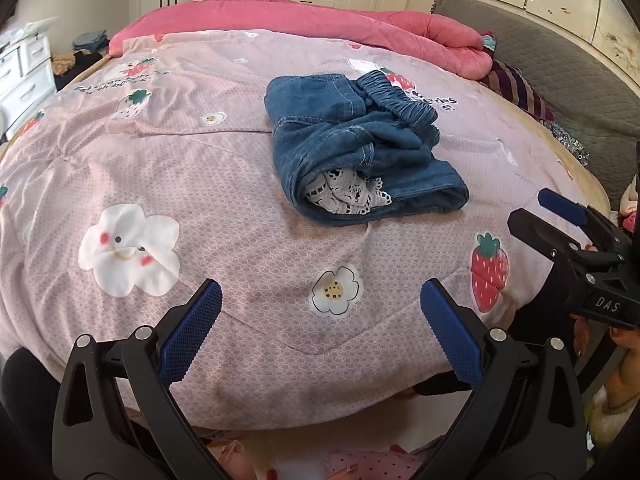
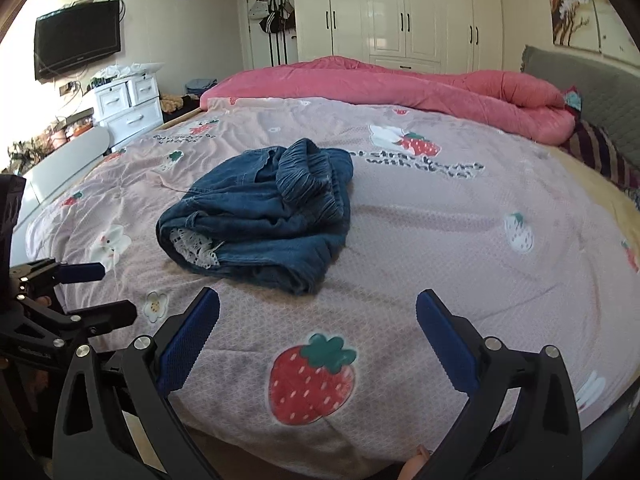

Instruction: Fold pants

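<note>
A: Tongs? Left gripper (image 1: 320,312), right gripper (image 2: 318,320): both spread wide, holding nothing, near the bed's edge.

B: Bedding: strawberry-print quilt (image 2: 440,240). Folded denim pants (image 1: 360,152) lie mid-quilt; white lace trim (image 1: 344,196) shows.

My right gripper (image 2: 318,336) hung wide apart and empty above the quilt (image 2: 440,240). The pants (image 2: 256,216) lay bundled ahead, slightly left of my jaws, white lace showing. My left gripper (image 2: 106,290) sat low at my left, also parted.
</note>
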